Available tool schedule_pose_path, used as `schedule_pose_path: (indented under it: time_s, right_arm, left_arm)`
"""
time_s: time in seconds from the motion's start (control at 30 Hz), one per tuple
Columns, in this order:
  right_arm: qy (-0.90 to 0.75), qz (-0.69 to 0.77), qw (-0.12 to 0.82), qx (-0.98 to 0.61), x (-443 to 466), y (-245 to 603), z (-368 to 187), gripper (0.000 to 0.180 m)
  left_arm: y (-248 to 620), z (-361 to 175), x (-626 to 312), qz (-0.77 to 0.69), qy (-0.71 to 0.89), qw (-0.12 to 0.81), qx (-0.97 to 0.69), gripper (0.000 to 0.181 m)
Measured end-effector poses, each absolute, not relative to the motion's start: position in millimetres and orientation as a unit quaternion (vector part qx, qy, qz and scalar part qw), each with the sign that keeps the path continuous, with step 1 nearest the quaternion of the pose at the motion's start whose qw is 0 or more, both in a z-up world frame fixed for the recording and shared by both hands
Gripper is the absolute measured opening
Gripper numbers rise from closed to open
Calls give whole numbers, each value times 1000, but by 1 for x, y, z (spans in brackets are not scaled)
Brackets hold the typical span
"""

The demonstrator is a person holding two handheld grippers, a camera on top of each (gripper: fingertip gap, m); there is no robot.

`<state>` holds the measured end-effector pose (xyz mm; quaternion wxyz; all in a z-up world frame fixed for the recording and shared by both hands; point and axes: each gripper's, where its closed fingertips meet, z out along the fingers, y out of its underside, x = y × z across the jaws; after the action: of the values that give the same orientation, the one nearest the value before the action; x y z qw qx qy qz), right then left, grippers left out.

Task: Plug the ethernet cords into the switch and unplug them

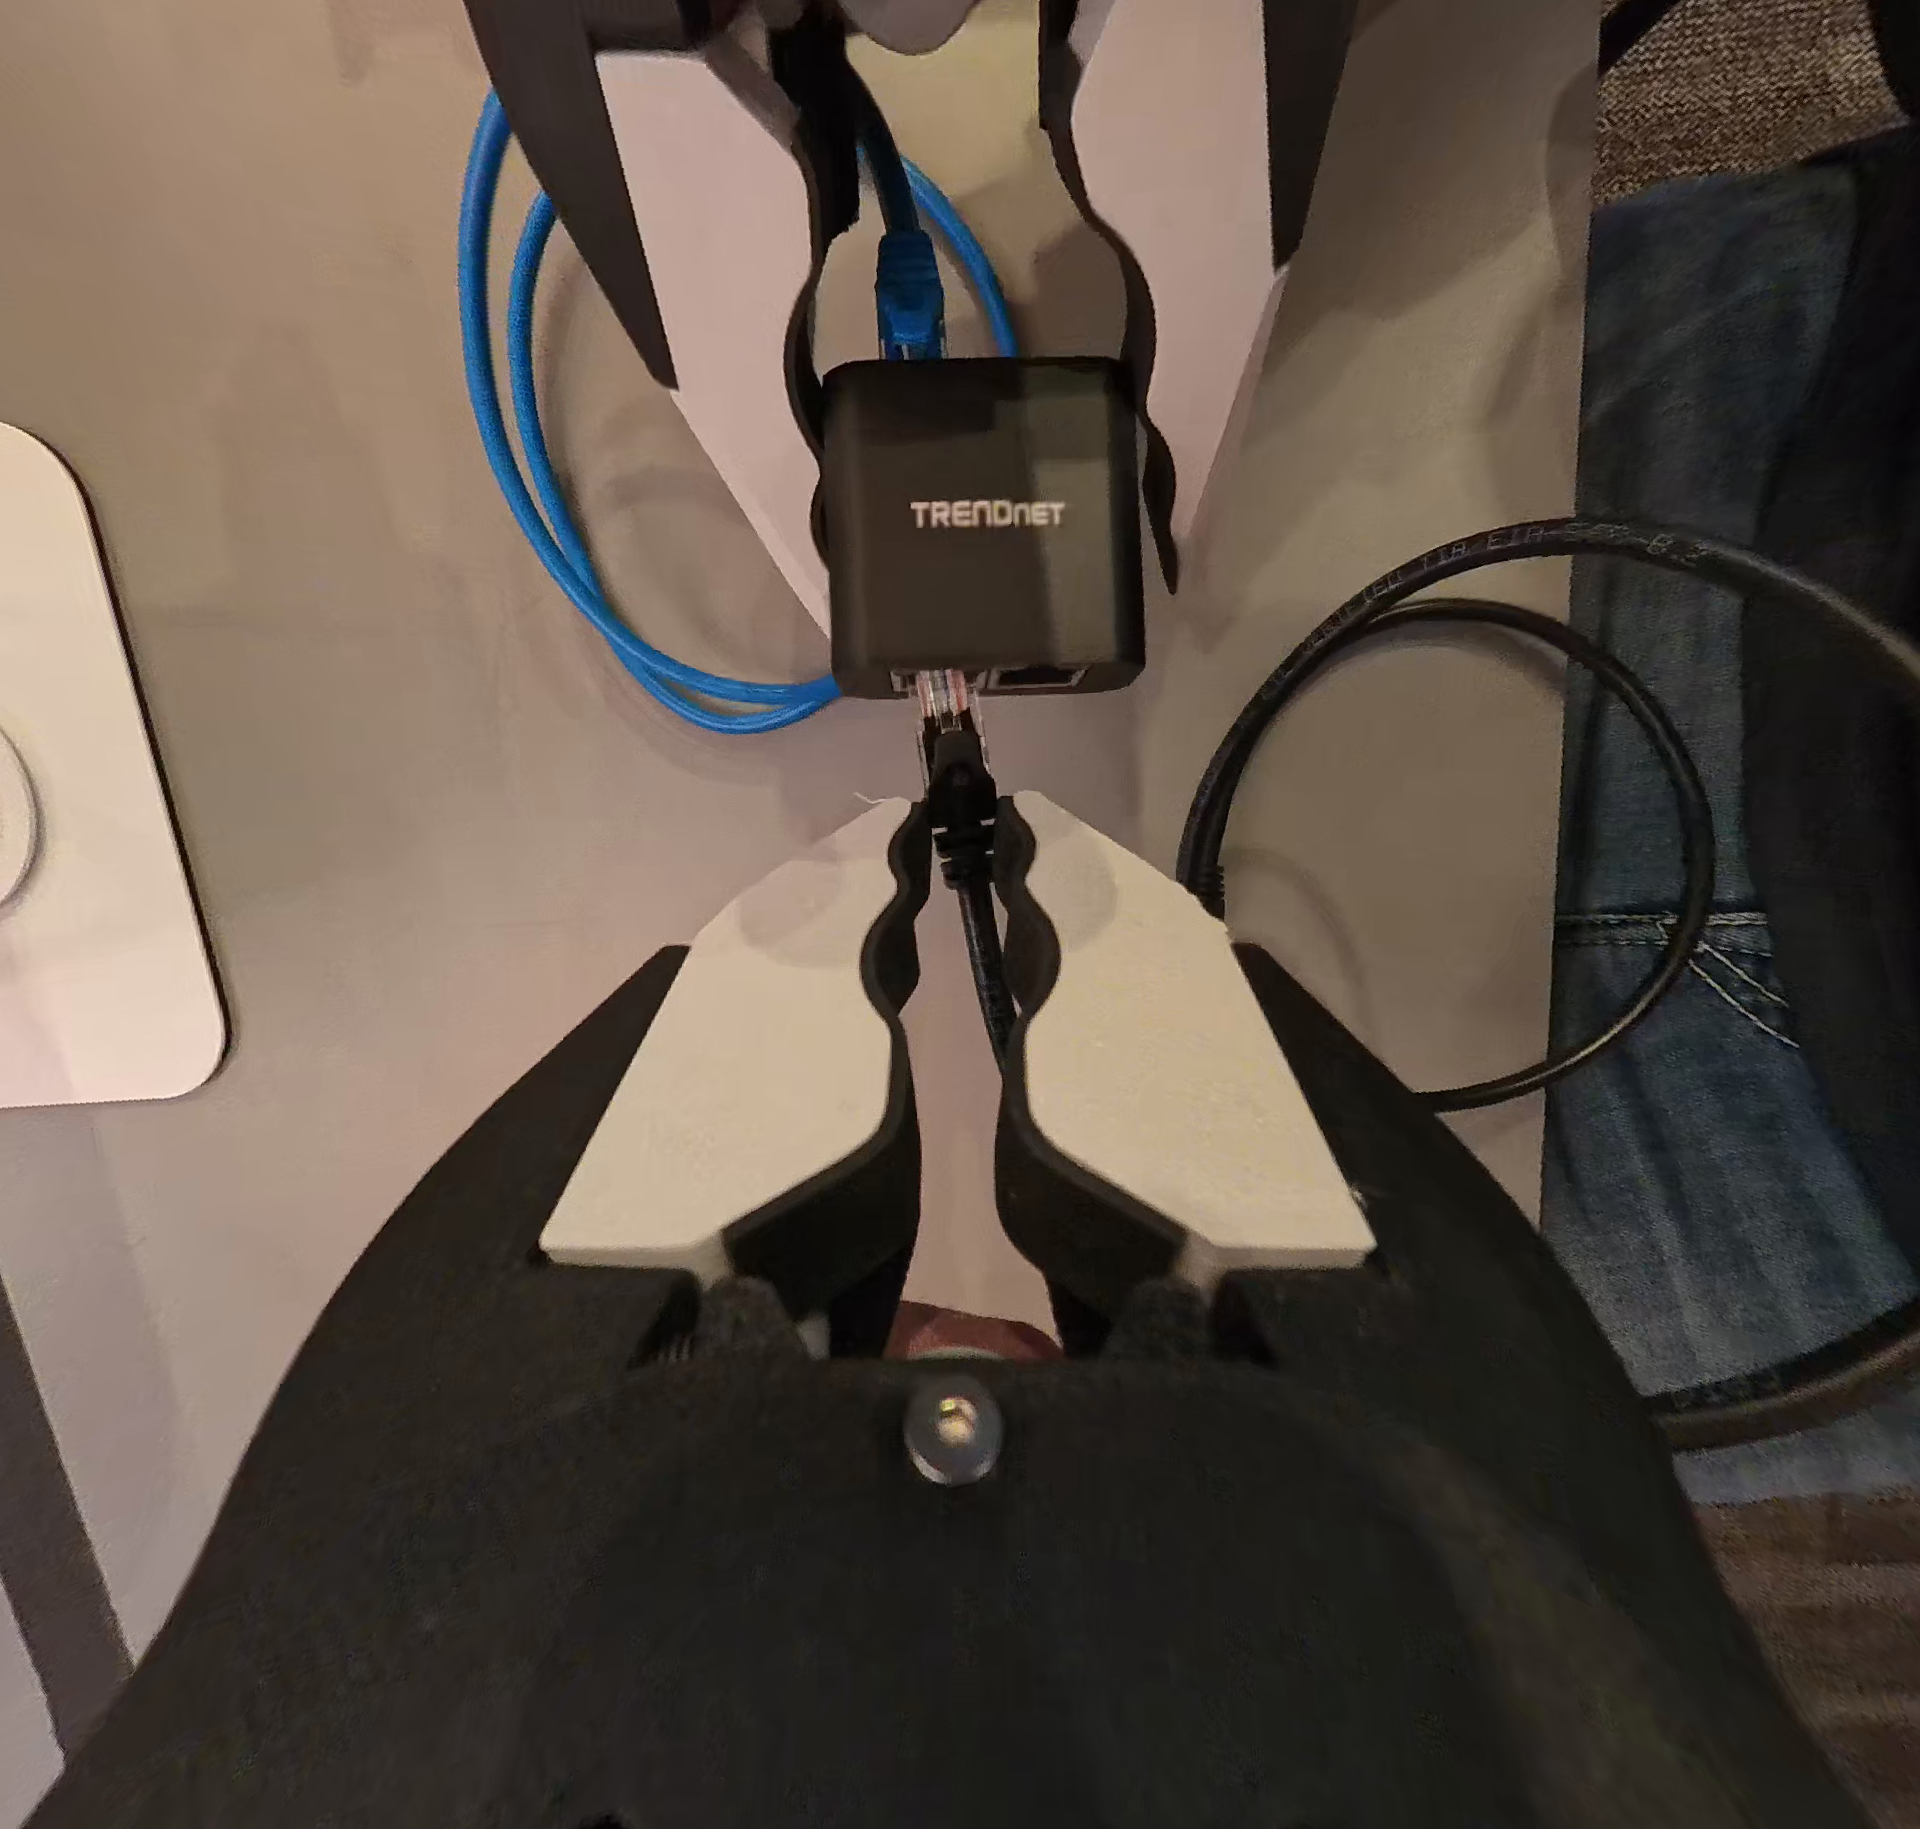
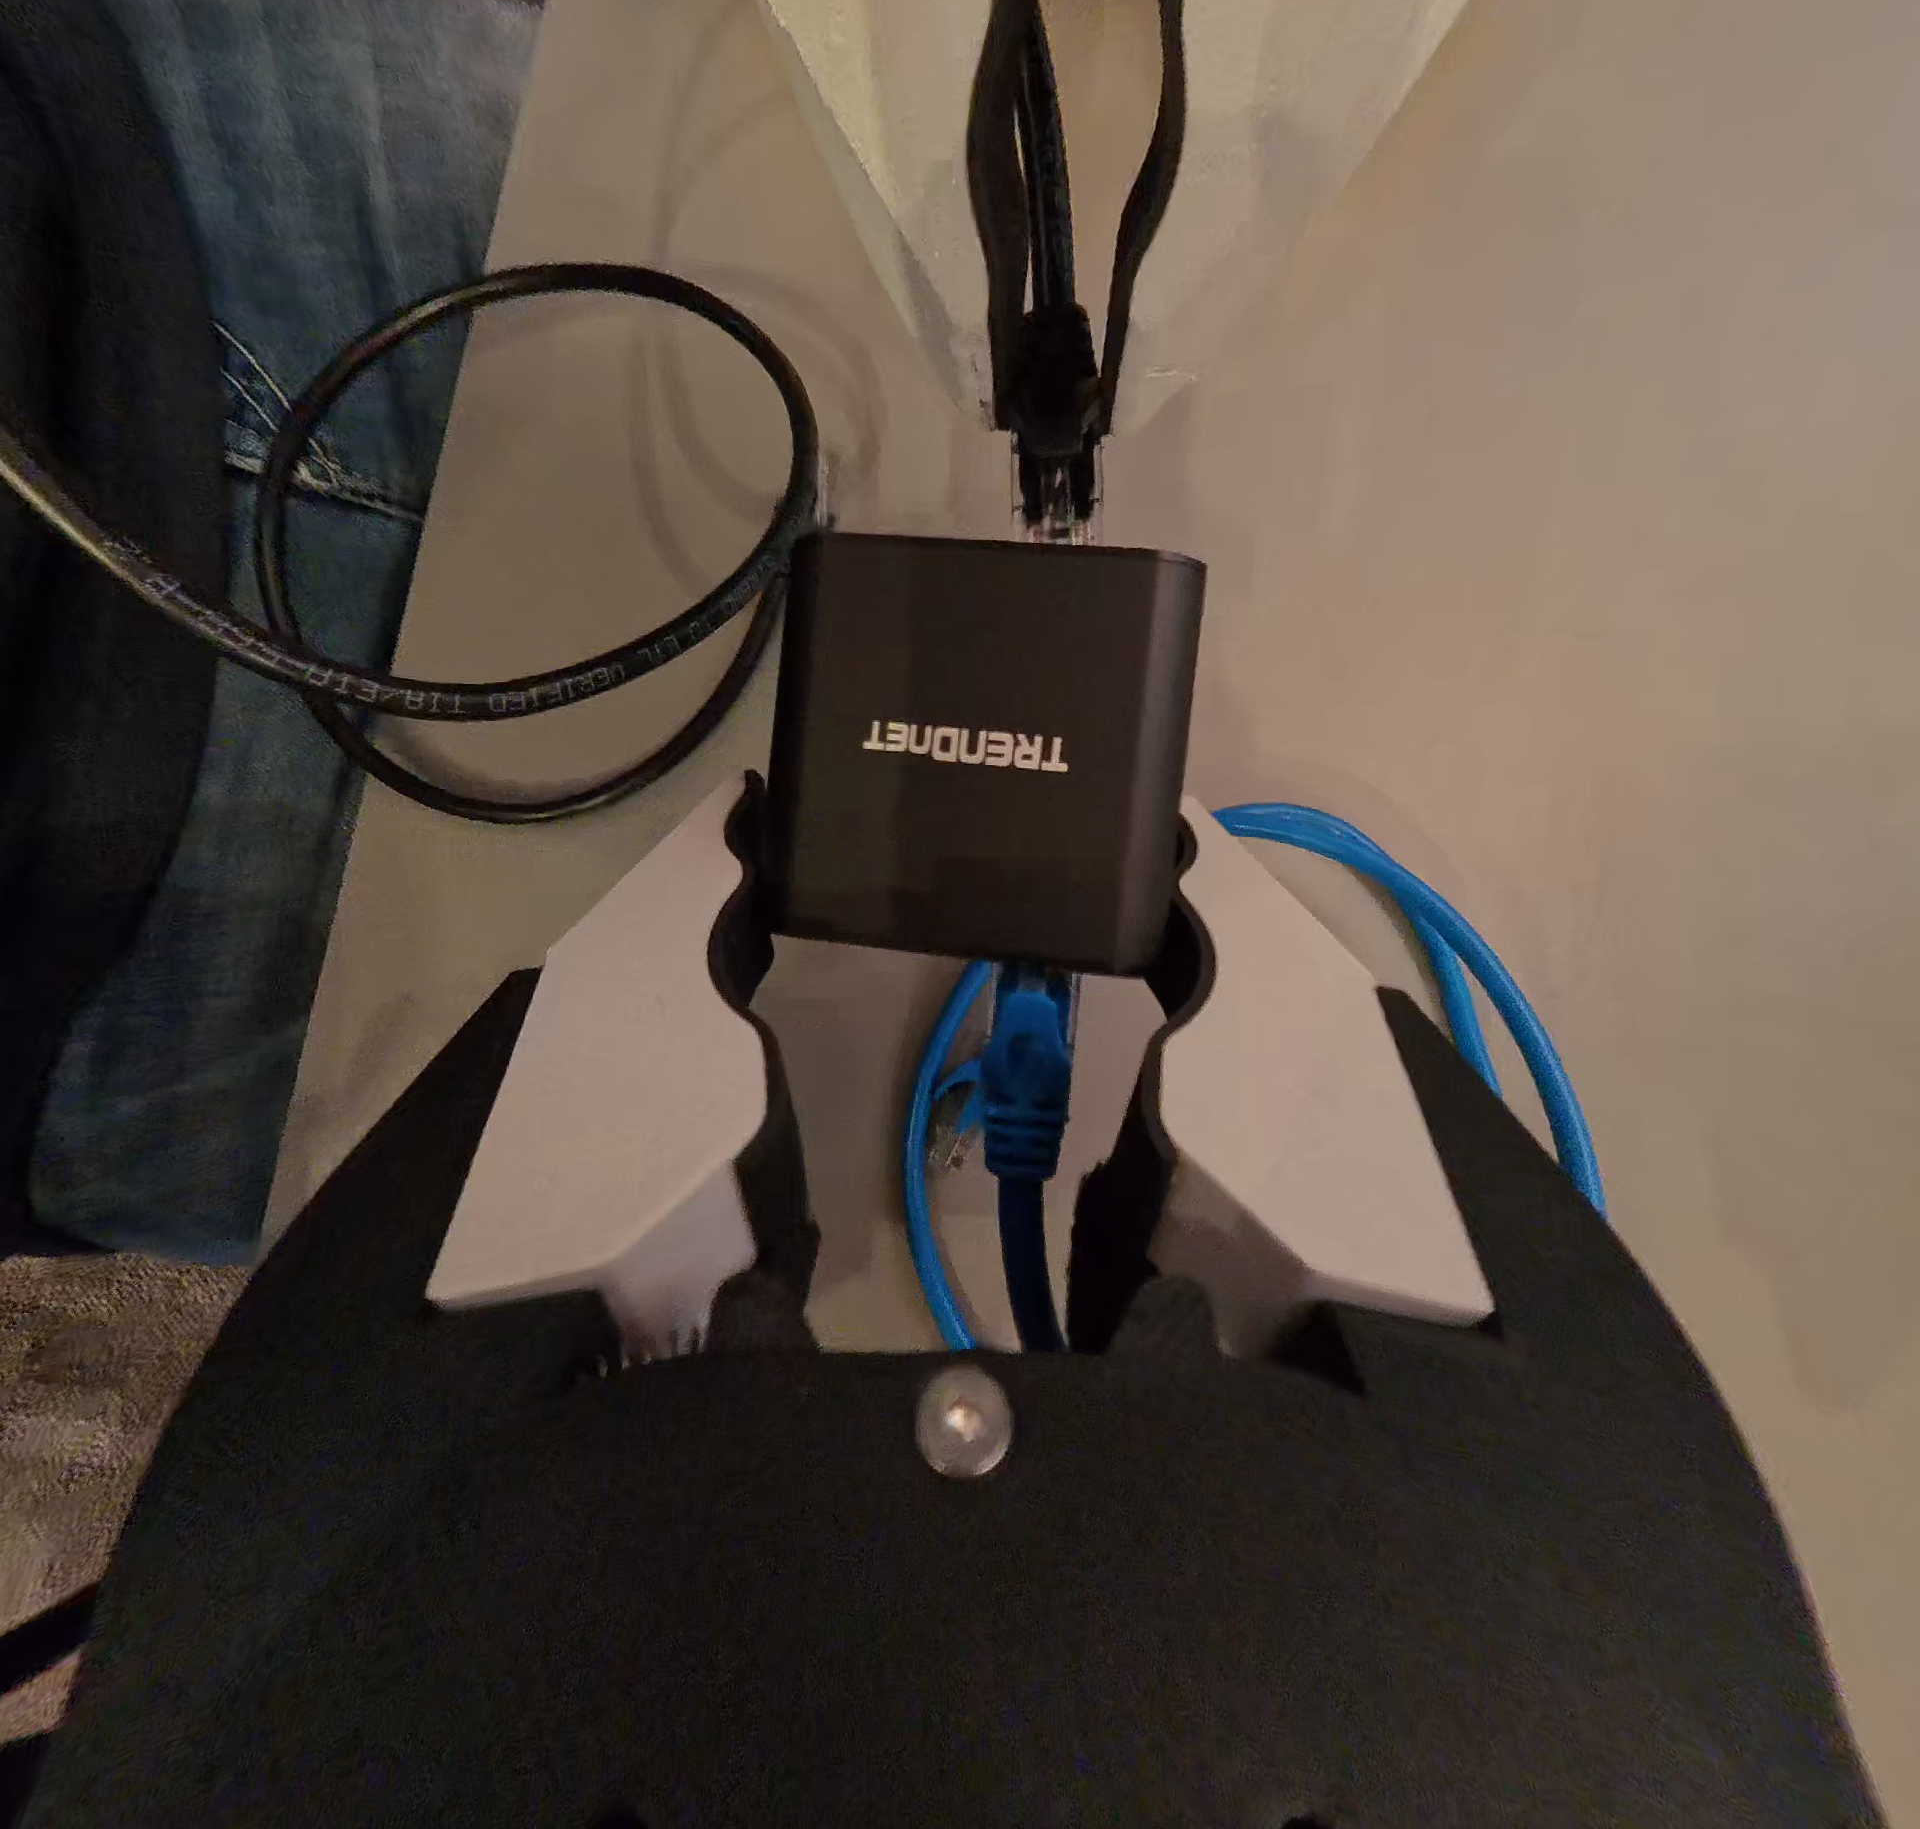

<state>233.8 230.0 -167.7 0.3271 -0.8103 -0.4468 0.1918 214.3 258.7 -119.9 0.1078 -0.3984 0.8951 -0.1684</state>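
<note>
Gripping the black cord's plug boot, the left gripper (image 1: 958, 823) has its fingers pinched close on it, the clear tip of the black plug (image 1: 948, 704) part-way inside a port on the near face of the switch (image 1: 982, 522). Whether the latch has clicked home I cannot tell.

Taking the switch as the landmark and going left to right in the left wrist view: well to its left lies a pale rounded pad (image 1: 104, 792) on the table (image 1: 312, 429). Just left of the switch the blue cord (image 1: 540, 491) loops round and passes under its corner. On the switch's far face a blue plug (image 1: 906, 299) sits in a port. Clamped on the switch's two flanks, the right gripper (image 2: 971, 844) steadies the box. On the near face, just right of the black plug, one port (image 1: 1039, 678) stands empty. Further right the black cord (image 1: 1455, 823) coils, running off the table edge toward a person's denim-clad leg (image 1: 1714, 636).

From the right wrist view a loose end of the blue cord, a second connector (image 2: 951, 1125), lies behind the switch between the right gripper's fingers.

I judge the step in hand to be the seating or pulling of the black plug. If plugging, the next move calls for a straight push along the port's axis while the right gripper resists; if unplugging, the tab must be pressed before any pull.
</note>
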Motion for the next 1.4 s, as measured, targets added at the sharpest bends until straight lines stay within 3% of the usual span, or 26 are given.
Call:
schedule_pose_path:
  time_s: [0.37,0.8,1.03,1.17,1.27,1.4]
  right_arm:
    - [-479,137,283,-819,241,229,-175,70]
    - [-468,141,303,-818,240,238,-169,70]
    - [-441,155,341,-816,240,240,-153,70]
    - [-425,166,351,-818,242,240,-156,70]
    - [-413,164,359,-821,247,242,-158,70]
    - [-394,176,370,-823,250,243,-162,70]
  left_arm:
    - [254,-114,223,-167,891,139,-398,10]
    - [263,-120,225,-160,881,173,-410,10]
    - [277,-86,229,-175,834,289,-436,26]
    - [305,-38,196,-197,776,370,-472,37]
    - [341,-16,145,-135,745,416,-504,38]
    - [388,-13,63,-84,691,429,-575,37]
